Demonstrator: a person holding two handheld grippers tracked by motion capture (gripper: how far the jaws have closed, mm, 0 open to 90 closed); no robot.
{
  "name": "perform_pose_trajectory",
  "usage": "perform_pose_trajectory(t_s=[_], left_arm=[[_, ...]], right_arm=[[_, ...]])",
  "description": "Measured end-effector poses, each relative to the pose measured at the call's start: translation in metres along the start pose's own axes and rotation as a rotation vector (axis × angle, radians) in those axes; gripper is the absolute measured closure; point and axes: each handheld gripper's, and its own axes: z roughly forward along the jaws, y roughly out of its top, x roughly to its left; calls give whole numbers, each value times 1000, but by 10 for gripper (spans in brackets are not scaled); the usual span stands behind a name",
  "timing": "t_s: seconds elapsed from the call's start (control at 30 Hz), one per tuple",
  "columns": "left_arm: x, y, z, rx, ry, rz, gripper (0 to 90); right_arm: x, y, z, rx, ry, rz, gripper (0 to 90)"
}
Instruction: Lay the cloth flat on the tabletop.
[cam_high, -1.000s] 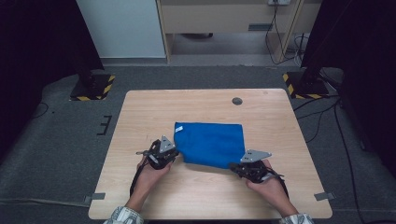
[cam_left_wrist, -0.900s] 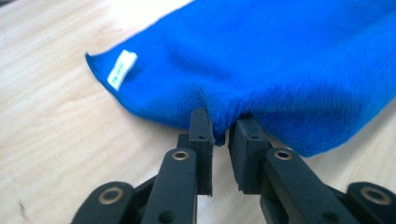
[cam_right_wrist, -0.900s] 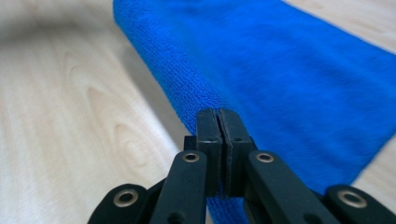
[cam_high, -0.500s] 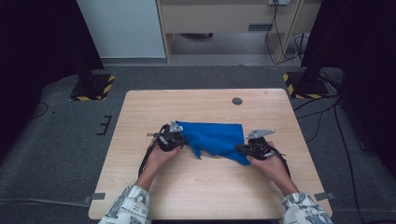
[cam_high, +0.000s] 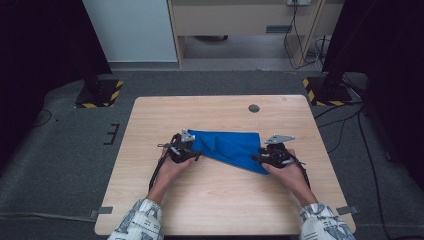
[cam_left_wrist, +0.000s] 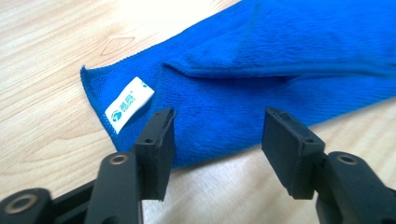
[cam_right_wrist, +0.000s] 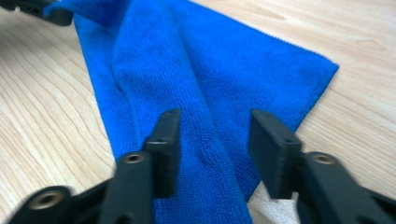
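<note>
Left side of the wooden table (cam_high: 150, 200): the person's left hand (cam_high: 170, 167) holds the left gripper (cam_high: 196, 154) at the left end of the blue cloth (cam_high: 227, 147). Seen along that gripper (cam_left_wrist: 217, 135), its jaws stand spread and have just been opening; the near edge of the cloth (cam_left_wrist: 280, 70) lies flat on the wood just beyond the pads, which press on nothing. A white label (cam_left_wrist: 129, 104) sits at the cloth's corner, just beside the left-hand pad.

Centre: the cloth lies folded and a little rumpled across the middle of the table, stretched between the two grippers, with a raised crease running along its length.

Right side: the right hand (cam_high: 290, 170) holds the right gripper (cam_high: 256, 158) at the cloth's near right corner. In its own view the right gripper (cam_right_wrist: 215, 140) hangs over the cloth (cam_right_wrist: 210, 70) with jaws apart, also just opened; the fabric passes beneath and between the pads, not pinched.

Far edge of the table: a small dark round hole (cam_high: 254, 108), well apart from the cloth.
</note>
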Motion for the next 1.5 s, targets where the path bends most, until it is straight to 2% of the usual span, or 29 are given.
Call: perform_pose_trajectory(t_s=[0.17,0.23,0.3,0.33,0.37,0.43,0.57,0.67,0.8,0.9,0.97,1.0,1.07,1.17,1.3,1.4,1.5], left_arm=[[-10,-1,-18,-57,-11,1,365],[-14,-2,-23,-88,-22,-10,329],[-18,-1,-25,-99,-28,-7,304],[-21,-1,-26,-103,-28,-11,280],[-23,0,-27,-109,-35,-20,264],[-27,2,-28,-124,-50,-22,233],[-35,5,-28,-131,-46,-8,183],[-39,5,-27,-123,-42,-4,161],[-41,5,-26,-125,-36,-7,150],[-41,8,-28,-144,-31,-9,148],[-40,11,-29,-153,-32,-12,147],[-40,13,-30,-155,-32,-9,147],[-40,15,-31,-160,-37,-2,166],[-42,21,-29,-162,-40,6,191],[-48,28,-23,-156,-44,22,213],[-51,32,-13,-125,-39,41,219],[-47,31,-3,-76,-8,38,254]], right_arm=[[6,-5,-15,-21,-42,17,335],[8,-10,-23,-24,-57,30,305],[10,-16,-31,-15,-71,38,291],[10,-19,-35,-19,-84,36,337],[11,-23,-40,-23,-96,47,420],[13,-30,-50,-30,-124,34,499],[24,-38,-63,-46,-129,7,669],[34,-41,-63,-34,-111,-1,655],[38,-40,-53,-17,-122,-3,541],[40,-41,-46,11,-131,-29,470],[40,-43,-42,32,-141,-38,501],[40,-43,-40,42,-146,-38,550],[38,-44,-39,56,-153,-44,740],[36,-43,-40,59,-137,-40,850],[35,-42,-42,39,-141,-39,874],[33,-42,-44,31,-138,-36,877],[32,-42,-46,20,-141,-22,877]])
